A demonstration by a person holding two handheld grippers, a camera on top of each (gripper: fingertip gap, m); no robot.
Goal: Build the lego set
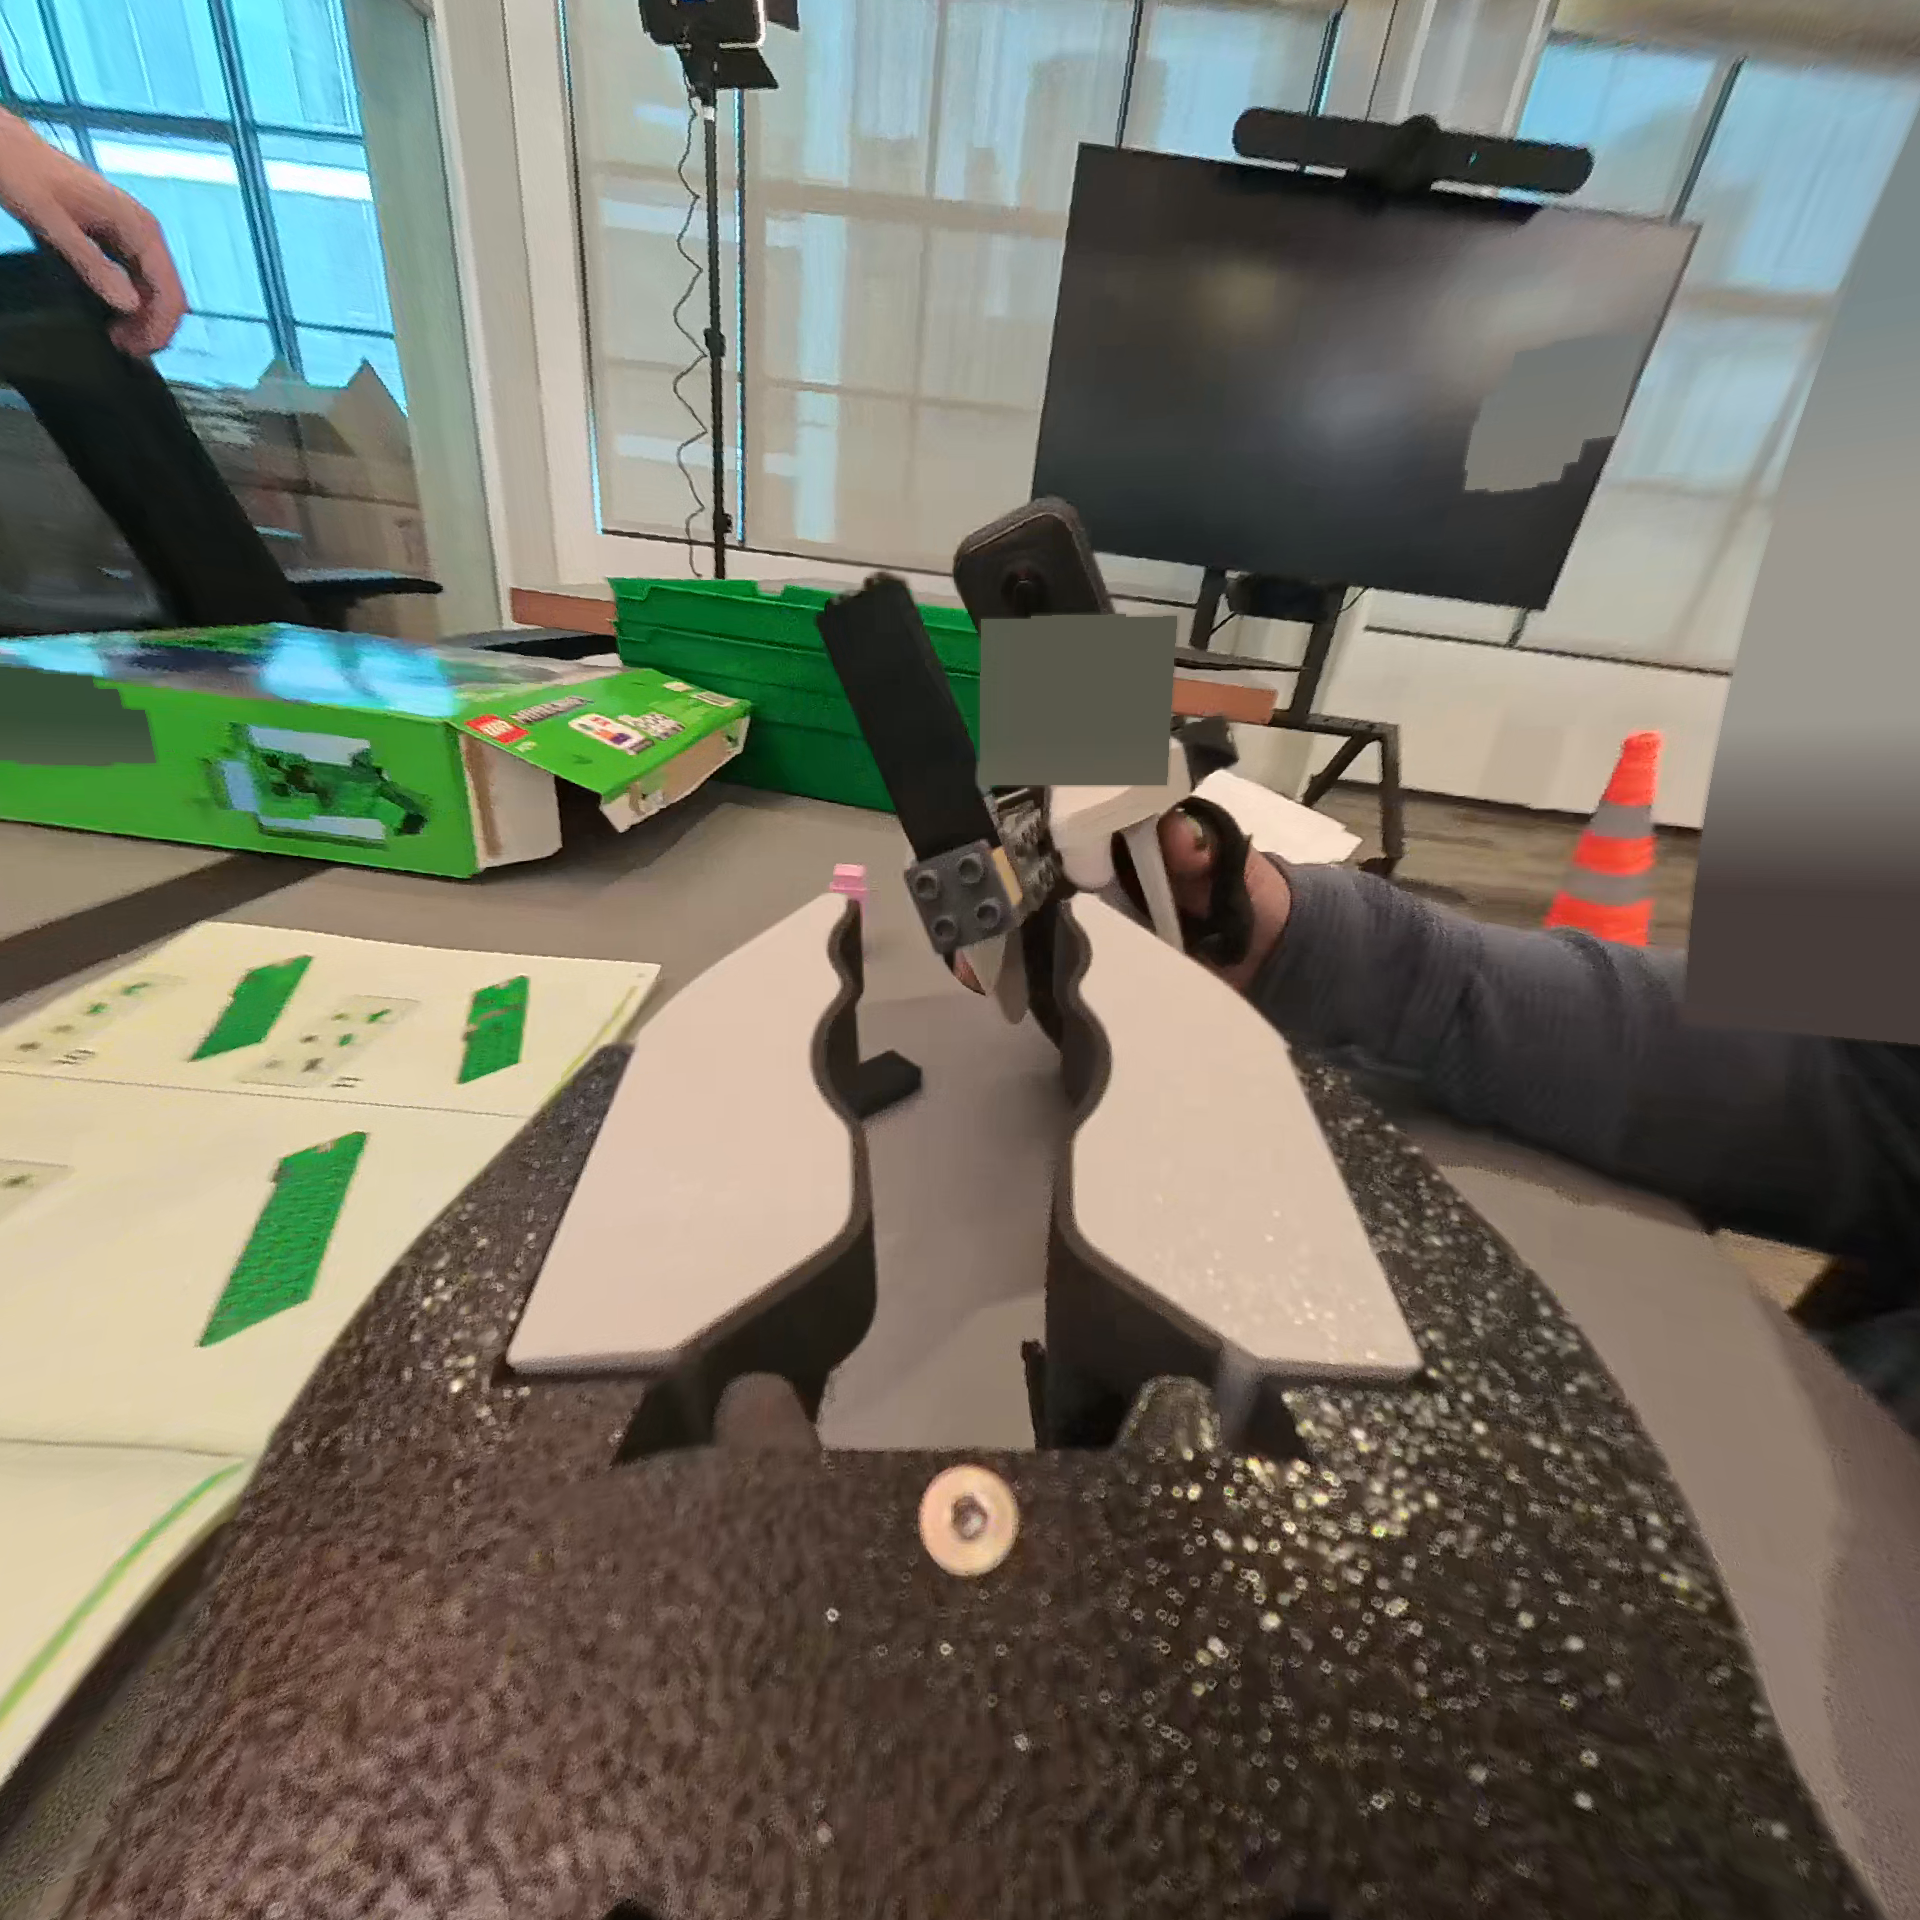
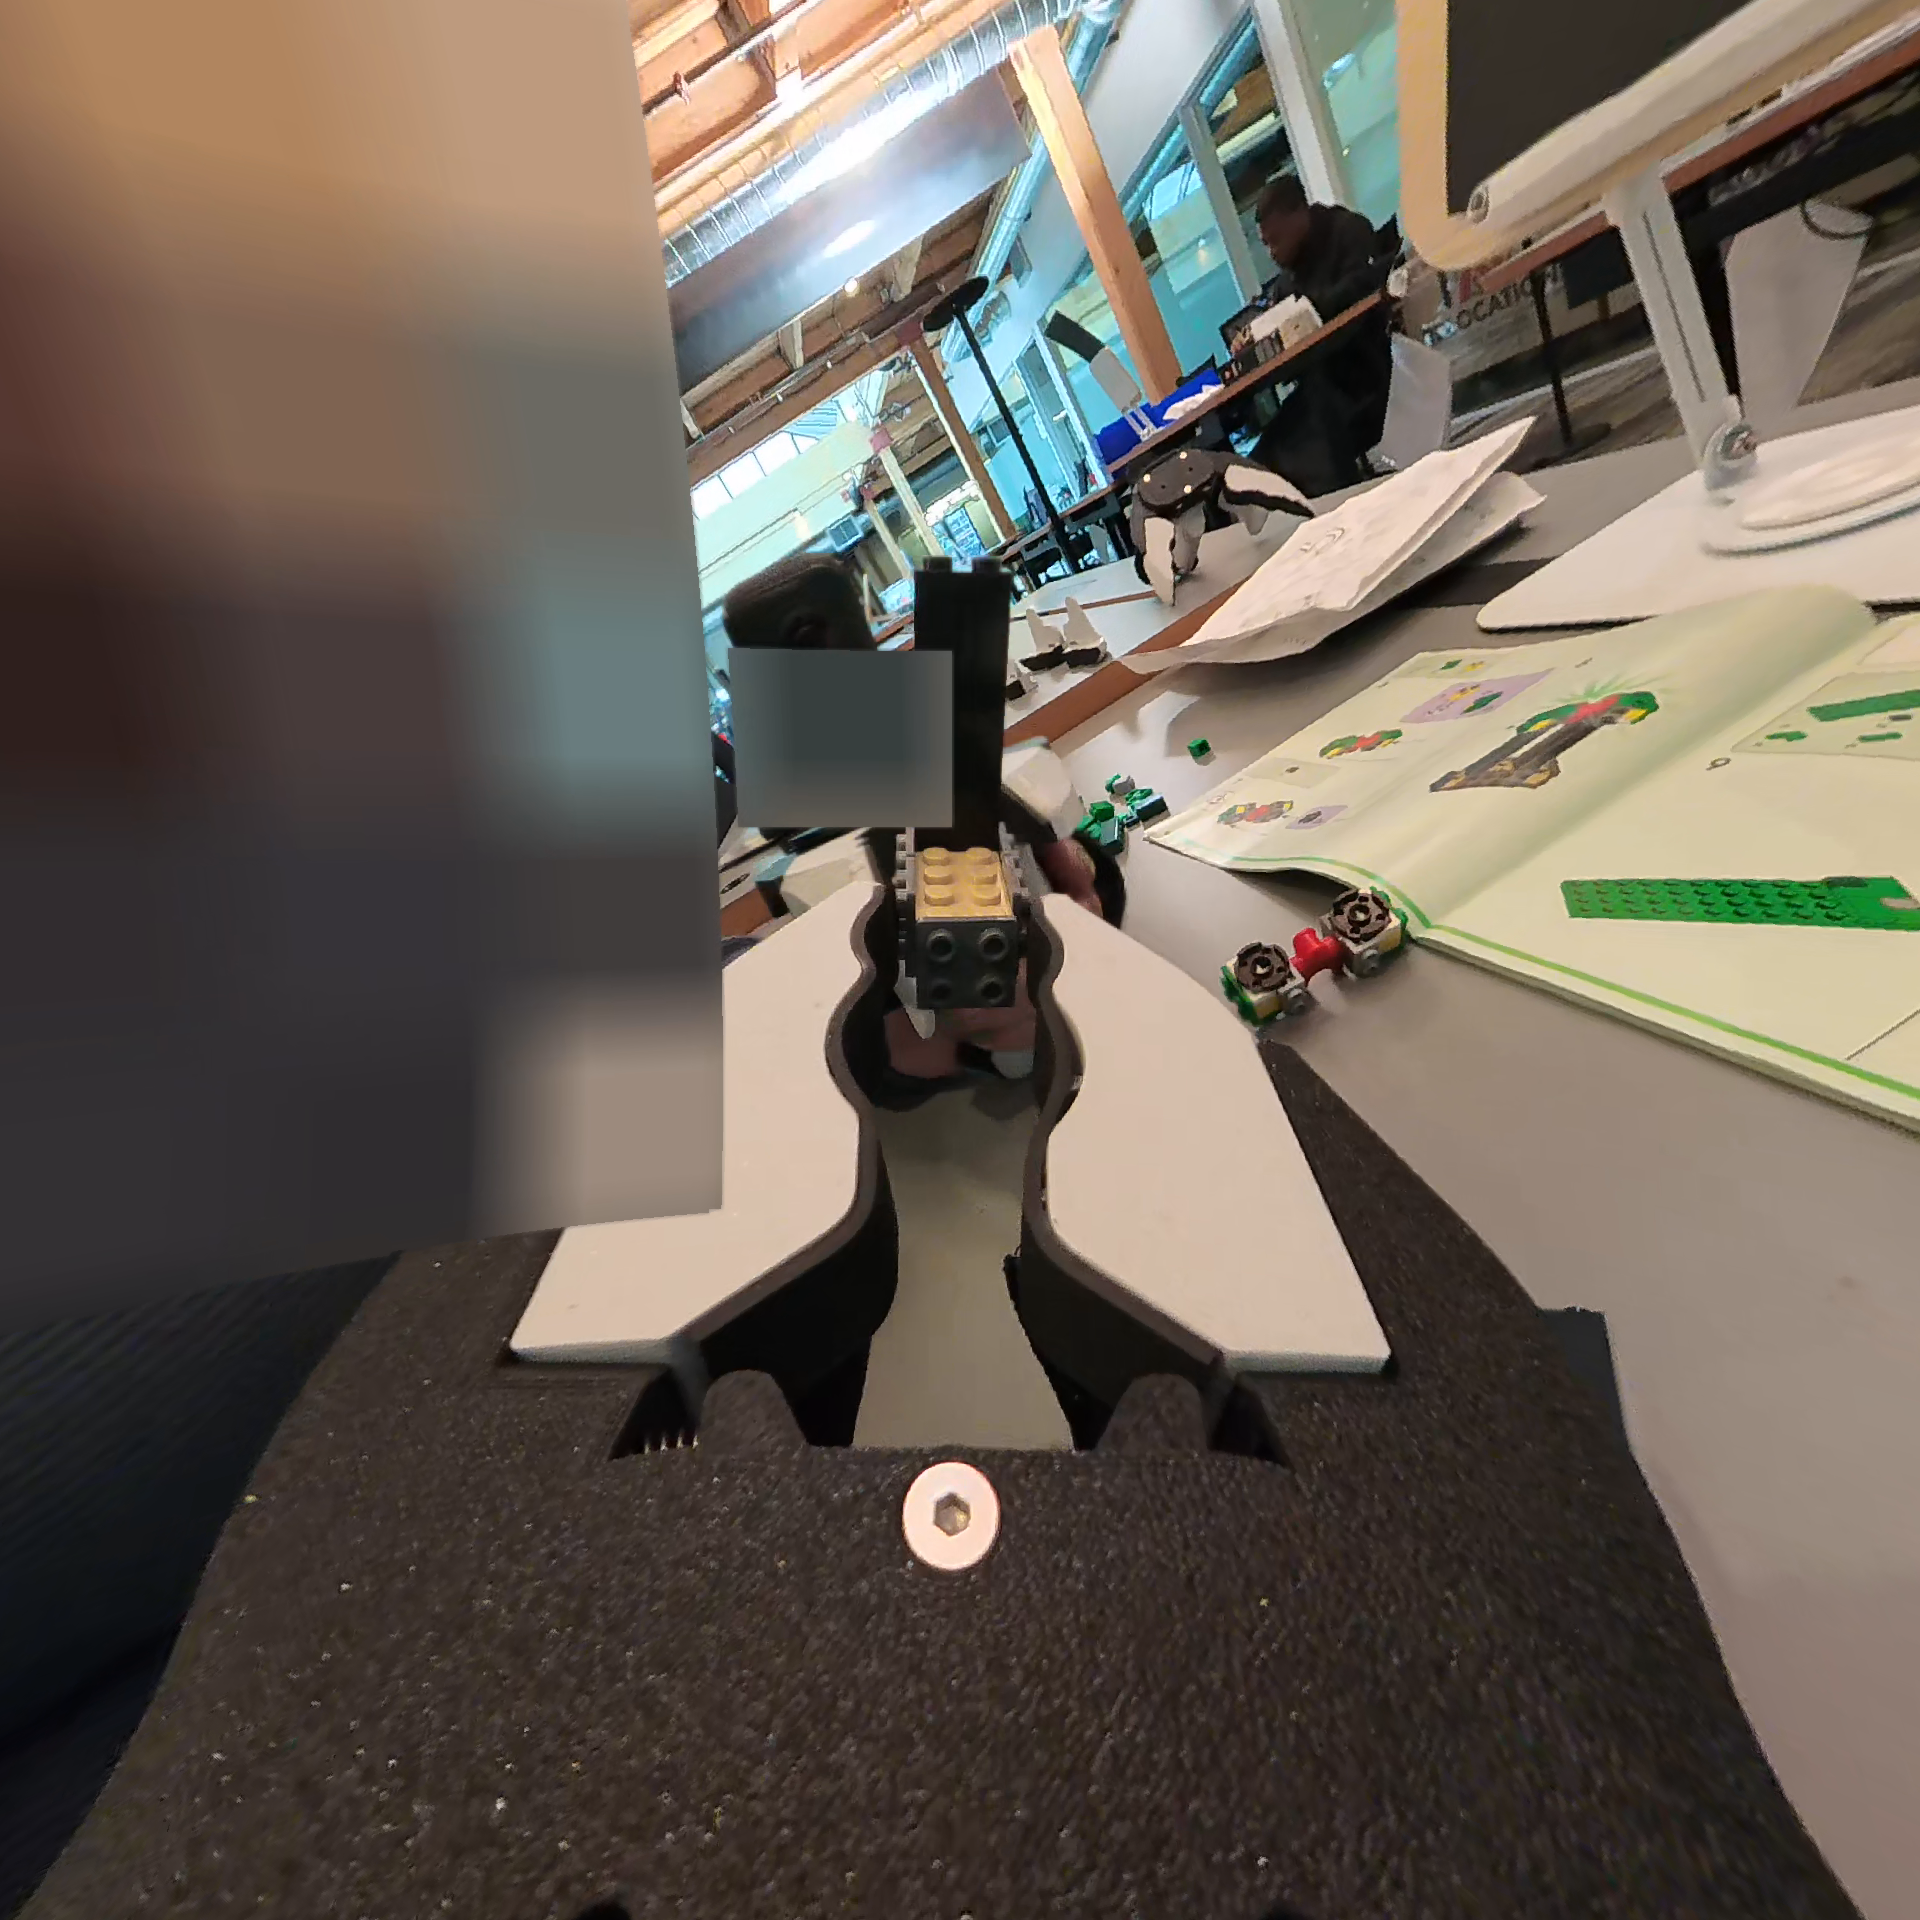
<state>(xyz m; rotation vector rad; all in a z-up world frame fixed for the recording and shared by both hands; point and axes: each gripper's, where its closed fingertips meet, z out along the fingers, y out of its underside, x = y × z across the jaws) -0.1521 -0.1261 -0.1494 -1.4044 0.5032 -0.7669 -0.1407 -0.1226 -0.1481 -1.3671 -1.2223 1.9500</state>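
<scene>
Grey table (image 2: 1558, 1195), one open booklet (image 2: 1621, 831); right tool (image 2: 956, 935) clamped on brick assembly (image 2: 956, 914); left tool (image 1: 961, 914) apart

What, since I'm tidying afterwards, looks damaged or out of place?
The green box lies flat with its end flap torn open and crumpled. Small green pieces lie scattered loose beside the instruction booklet.

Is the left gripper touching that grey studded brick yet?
Apart. The left wrist view shows the left gripper open, empty table between its fingers; the grey studded brick sits in the other gripper beyond.
</scene>
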